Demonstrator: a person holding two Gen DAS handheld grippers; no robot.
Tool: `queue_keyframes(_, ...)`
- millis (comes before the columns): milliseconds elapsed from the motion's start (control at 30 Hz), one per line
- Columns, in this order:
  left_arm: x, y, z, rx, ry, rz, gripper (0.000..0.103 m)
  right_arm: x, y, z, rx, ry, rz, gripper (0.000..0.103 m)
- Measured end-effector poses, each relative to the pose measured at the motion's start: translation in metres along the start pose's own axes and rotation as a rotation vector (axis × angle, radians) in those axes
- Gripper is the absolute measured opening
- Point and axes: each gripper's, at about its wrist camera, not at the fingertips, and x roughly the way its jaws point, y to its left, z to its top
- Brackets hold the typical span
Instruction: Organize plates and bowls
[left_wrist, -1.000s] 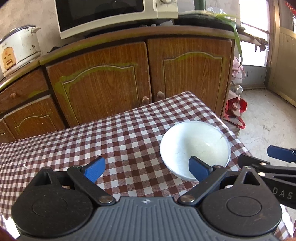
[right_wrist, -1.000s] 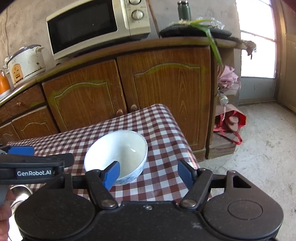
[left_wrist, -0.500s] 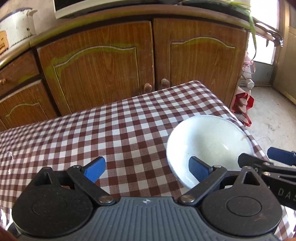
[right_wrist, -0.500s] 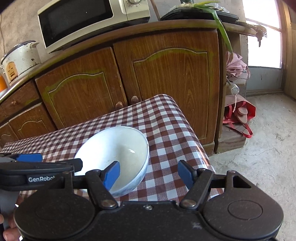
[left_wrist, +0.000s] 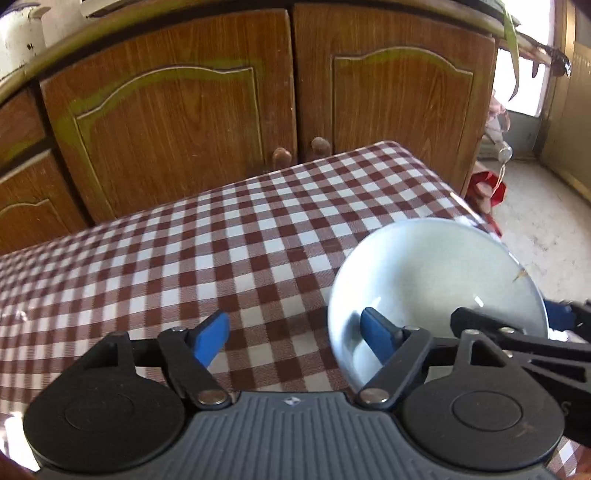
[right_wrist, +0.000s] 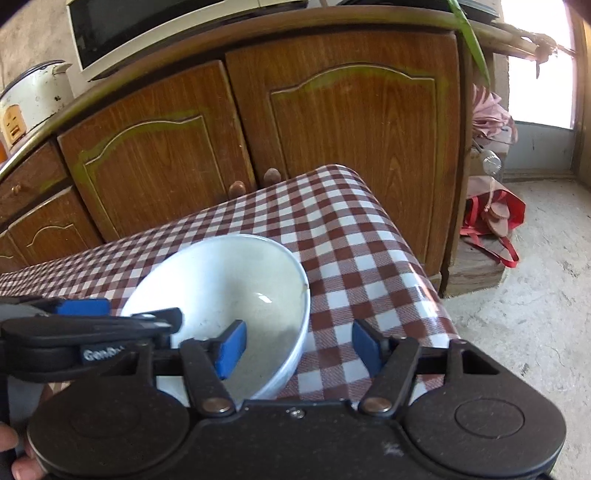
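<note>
Microwave (right_wrist: 155, 33) cropped by top edge; rice cooker (left_wrist: 18, 33) cut off.

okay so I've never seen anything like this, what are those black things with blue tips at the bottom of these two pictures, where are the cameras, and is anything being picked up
Those are two hand-held grippers, not a robot: a person carries one in each hand, and each has a wide-angle camera looking forward along its two blue-tipped fingers. One picture is from the left gripper, the other from the right gripper; each also catches the other tool at its edge. On the table, under a red-and-white checked tablecloth, sits one white bowl, empty as far as I can see. Each gripper straddles the bowl's rim on its own side, one finger inside and one outside. Both sets of jaws have just been closing, but the pads do not yet press the rim, so nothing is held. Wooden cupboards stand behind.
</note>
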Motion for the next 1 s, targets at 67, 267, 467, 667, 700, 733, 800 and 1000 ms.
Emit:
queue_keyframes(67,0.003,0.002,0.000,-0.015,-0.004,-0.027,0.080,0.006,-0.001,0.000,0.009,0.010,0.006,0.059)
queue_keyframes(267,0.004,-0.004,-0.001,-0.014,-0.004,-0.142,0.043,0.011,0.002,-0.001,0.041,-0.008,0.045,0.031)
queue_keyframes(467,0.002,-0.010,0.000,0.019,-0.007,-0.152,0.031,0.010,0.001,0.001,0.091,-0.027,0.038,0.026)
queue_keyframes(667,0.000,-0.007,-0.002,0.014,0.005,-0.153,0.029,0.006,0.003,-0.003,0.095,-0.033,0.033,0.026)
queue_keyframes(700,0.000,-0.007,-0.002,0.015,0.003,-0.152,0.029,0.006,0.004,-0.003,0.093,-0.033,0.034,0.026)
queue_keyframes(733,-0.004,-0.005,-0.004,0.012,-0.001,-0.150,0.029,0.006,0.004,-0.003,0.093,-0.034,0.035,0.026)
queue_keyframes(800,-0.006,-0.003,-0.004,0.006,-0.007,-0.146,0.029,0.006,0.006,-0.003,0.094,-0.039,0.037,0.026)
queue_keyframes(1000,-0.015,0.003,0.001,-0.004,-0.031,-0.136,0.028,0.000,0.014,0.001,0.087,-0.058,0.046,0.026)
